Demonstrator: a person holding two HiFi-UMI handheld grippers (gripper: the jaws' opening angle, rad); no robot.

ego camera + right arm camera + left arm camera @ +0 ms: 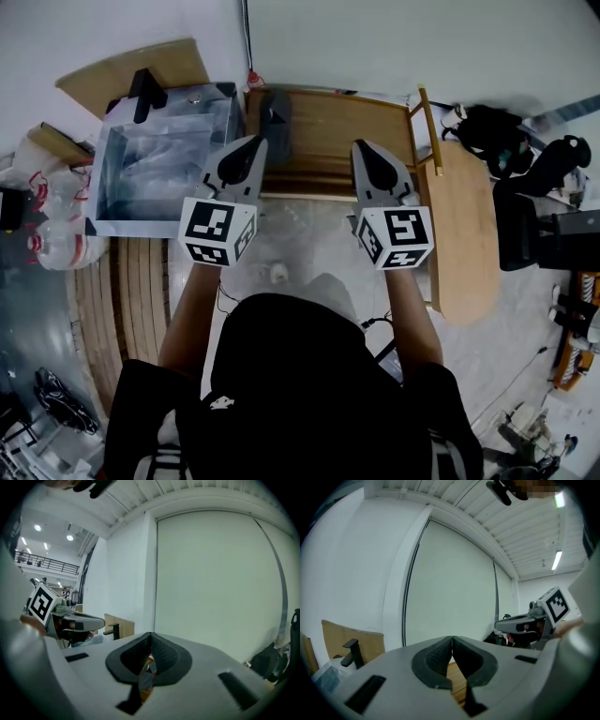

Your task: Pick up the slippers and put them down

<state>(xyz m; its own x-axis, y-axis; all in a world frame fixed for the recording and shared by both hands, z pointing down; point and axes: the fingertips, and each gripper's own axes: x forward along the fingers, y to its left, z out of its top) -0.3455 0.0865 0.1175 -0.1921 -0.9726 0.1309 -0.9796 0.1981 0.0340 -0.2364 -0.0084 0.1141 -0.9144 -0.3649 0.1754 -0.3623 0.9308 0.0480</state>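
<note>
- Fills the lower centre of the head view: a person [300, 394] in a dark top, seen from above, both forearms stretched toward the upper part of the frame.
- Spans the upper centre: a wooden rack [337, 131] with slatted boards, set against the white wall.
- Lies at centre right, just beside the rack: an oval wooden tabletop [464, 225].
- Sits at upper left, beside the rack's left end: a clear-walled box [155, 228] with black corners.
- Reaches up from left of centre: the left gripper [258, 139], marker cube [217, 230] at its rear. In its own view, shows the left gripper [452, 639] with fingers [436, 658] pressed together at the tips and nothing between them.
- Reaches up from right of centre, level with the other: the right gripper [359, 143], with its marker cube [396, 236]. In its own view, shows the right gripper [151, 634] with fingers [166, 656] meeting at the tips, also with no load.
- Rests on the rack's left end, upper centre of the frame: one dark grey slipper [277, 117], in neither gripper and just beside the left gripper's tip in the picture.
</note>
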